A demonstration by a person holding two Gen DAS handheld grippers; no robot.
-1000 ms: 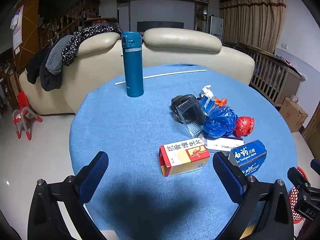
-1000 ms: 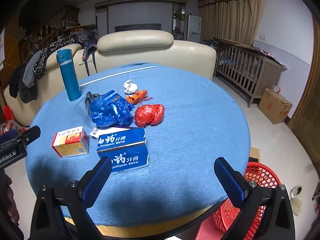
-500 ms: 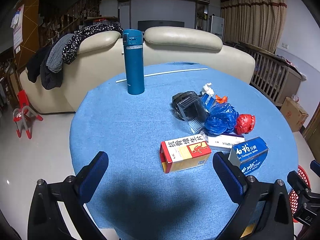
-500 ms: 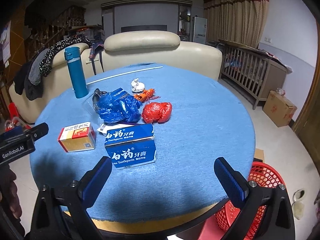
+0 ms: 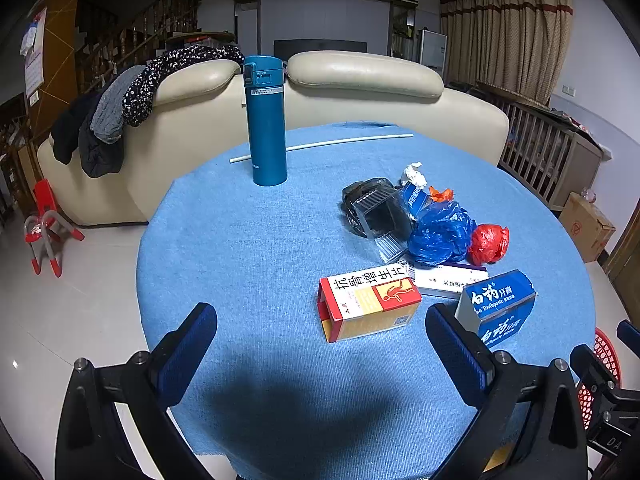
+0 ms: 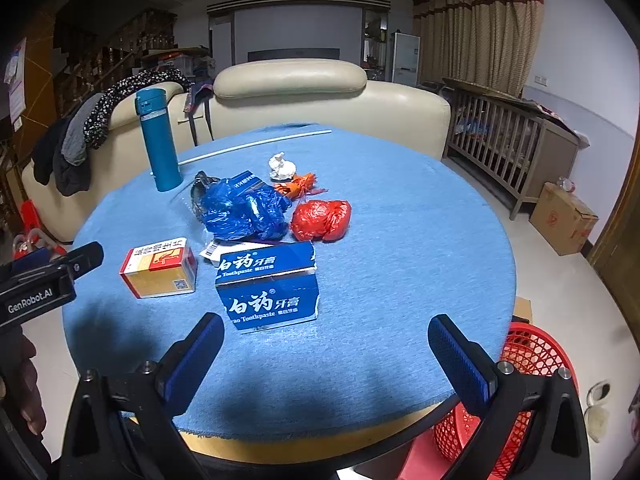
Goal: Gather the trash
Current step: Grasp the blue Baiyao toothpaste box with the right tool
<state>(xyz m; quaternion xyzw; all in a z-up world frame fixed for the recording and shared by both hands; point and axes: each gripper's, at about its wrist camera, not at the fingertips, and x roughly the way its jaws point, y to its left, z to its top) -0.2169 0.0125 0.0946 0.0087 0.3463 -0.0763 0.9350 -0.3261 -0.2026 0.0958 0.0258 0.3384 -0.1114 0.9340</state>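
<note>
Matt, finely woven blue cloth covers the round worktop (image 6: 420,240), and on it the crumpled blue plastic bag (image 6: 244,210) and crumpled red plastic bag (image 6: 320,220) catch the light with a crinkly gloss. The blue printed cardboard toothpaste box (image 6: 268,284) and the red-and-yellow cardboard medicine box (image 5: 368,302) look smooth with a slight sheen, while the tall teal flask (image 5: 266,120) shows a smooth satin coat. Beyond, the cream leather-look sofa (image 5: 360,92) shines softly, and the red plastic mesh basket (image 6: 536,360) sits on a glossy tiled floor (image 5: 72,300).
</note>
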